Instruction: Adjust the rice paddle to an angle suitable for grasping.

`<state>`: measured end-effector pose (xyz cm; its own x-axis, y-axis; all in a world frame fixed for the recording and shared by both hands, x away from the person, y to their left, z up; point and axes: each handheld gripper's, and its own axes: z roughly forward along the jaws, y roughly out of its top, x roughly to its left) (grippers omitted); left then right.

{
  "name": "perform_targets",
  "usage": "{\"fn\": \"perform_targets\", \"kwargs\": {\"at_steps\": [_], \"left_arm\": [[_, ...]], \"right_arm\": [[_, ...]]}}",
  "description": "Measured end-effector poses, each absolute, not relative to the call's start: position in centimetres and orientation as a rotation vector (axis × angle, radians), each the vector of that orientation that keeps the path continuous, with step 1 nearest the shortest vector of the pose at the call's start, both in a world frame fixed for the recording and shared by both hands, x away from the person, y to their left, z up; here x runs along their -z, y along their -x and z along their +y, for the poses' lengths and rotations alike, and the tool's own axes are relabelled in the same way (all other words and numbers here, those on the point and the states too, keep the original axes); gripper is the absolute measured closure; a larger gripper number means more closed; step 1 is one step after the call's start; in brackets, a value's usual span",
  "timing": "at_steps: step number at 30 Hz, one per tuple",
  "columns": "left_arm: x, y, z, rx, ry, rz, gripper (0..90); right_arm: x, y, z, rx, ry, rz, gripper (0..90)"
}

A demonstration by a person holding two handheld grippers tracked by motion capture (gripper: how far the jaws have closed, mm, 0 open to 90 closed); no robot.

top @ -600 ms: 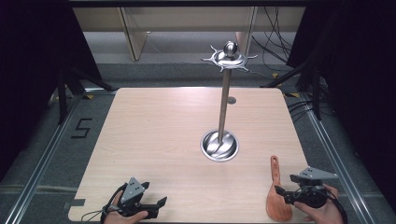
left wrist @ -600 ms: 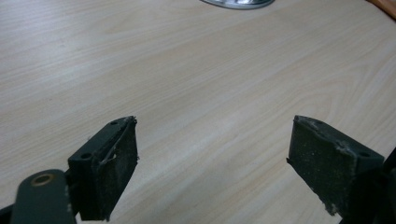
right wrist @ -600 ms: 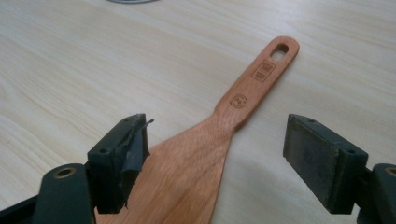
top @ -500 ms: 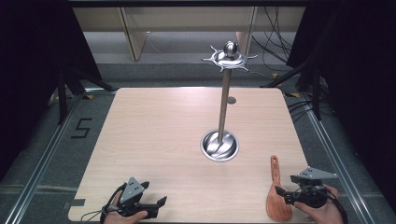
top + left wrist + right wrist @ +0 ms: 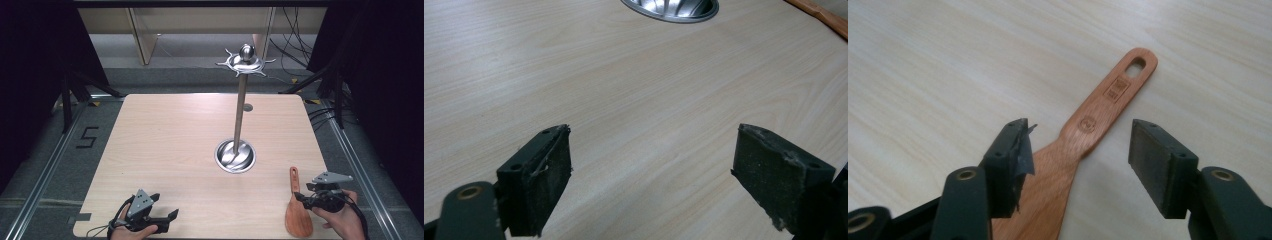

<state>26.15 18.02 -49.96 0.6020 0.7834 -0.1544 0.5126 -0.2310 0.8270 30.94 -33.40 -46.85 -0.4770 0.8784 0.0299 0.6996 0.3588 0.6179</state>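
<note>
A wooden spatula (image 5: 296, 212) lies flat near the table's front right corner, with its handle pointing away from me. My right gripper (image 5: 301, 198) is open at the spatula's right side. In the right gripper view the jaws of this gripper (image 5: 1080, 155) stand on either side of the neck of the spatula (image 5: 1088, 127), and neither pad touches it. My left gripper (image 5: 170, 221) rests open at the front left with nothing between its fingers. In the left gripper view this gripper (image 5: 651, 180) has bare table between its jaws.
A metal utensil stand rises from a round base (image 5: 235, 156) at the table's middle right. It has a thin pole (image 5: 240, 115) and a hooked crown (image 5: 245, 62) with nothing hanging on it. The base rim (image 5: 669, 7) lies far ahead of the left gripper.
My right gripper has edged slightly forward along the spatula. The spatula and the left gripper have stayed put.
</note>
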Motion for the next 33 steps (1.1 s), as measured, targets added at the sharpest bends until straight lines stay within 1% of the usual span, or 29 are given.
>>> {"fn": "perform_targets", "kwargs": {"at_steps": [1,4,5,10,17,19,21,24,26,28,29,33], "left_arm": [[50.0,-26.2,18.0,-0.360,-1.901,1.032,14.8],[50.0,-26.2,17.9,-0.355,-1.892,1.035,14.8],[50.0,-26.3,18.0,-0.363,-1.904,1.011,14.8],[50.1,-26.3,18.0,-0.356,-1.913,1.031,14.8],[50.0,-26.3,17.9,-0.346,-1.892,1.033,14.8],[50.0,-26.3,18.1,-0.360,-1.927,1.024,14.8],[50.0,-26.3,18.0,-0.353,-1.913,1.028,14.8],[50.0,-26.4,18.1,-0.364,-1.929,1.025,14.7],[50.0,-26.3,17.9,-0.347,-1.893,1.032,14.7],[50.0,-26.3,18.0,-0.356,-1.920,1.026,14.7],[50.0,-26.3,17.9,-0.346,-1.891,1.030,14.7],[49.9,-26.2,18.1,-0.358,-1.902,1.027,14.8]], "right_arm": [[46.8,-31.4,-33.6,-0.806,-1.339,2.333,43.5],[46.5,-32.1,-33.2,-0.797,-1.412,2.322,44.9],[46.5,-32.3,-33.2,-0.797,-1.421,2.329,45.1],[47.0,-33.9,-32.6,-0.750,-1.524,2.336,46.2],[47.7,-36.1,-32.2,-0.618,-1.489,2.401,45.8],[48.0,-36.6,-31.8,-0.598,-1.513,2.411,45.9],[48.3,-37.0,-31.6,-0.564,-1.543,2.414,47.0],[48.4,-37.2,-32.0,-0.570,-1.489,2.427,48.1],[48.3,-37.2,-31.8,-0.565,-1.534,2.420,49.7],[48.2,-37.2,-31.5,-0.555,-1.517,2.431,52.1],[48.2,-37.2,-31.3,-0.554,-1.506,2.452,55.3],[47.9,-37.5,-30.4,-0.520,-1.431,2.524,63.8]]}}
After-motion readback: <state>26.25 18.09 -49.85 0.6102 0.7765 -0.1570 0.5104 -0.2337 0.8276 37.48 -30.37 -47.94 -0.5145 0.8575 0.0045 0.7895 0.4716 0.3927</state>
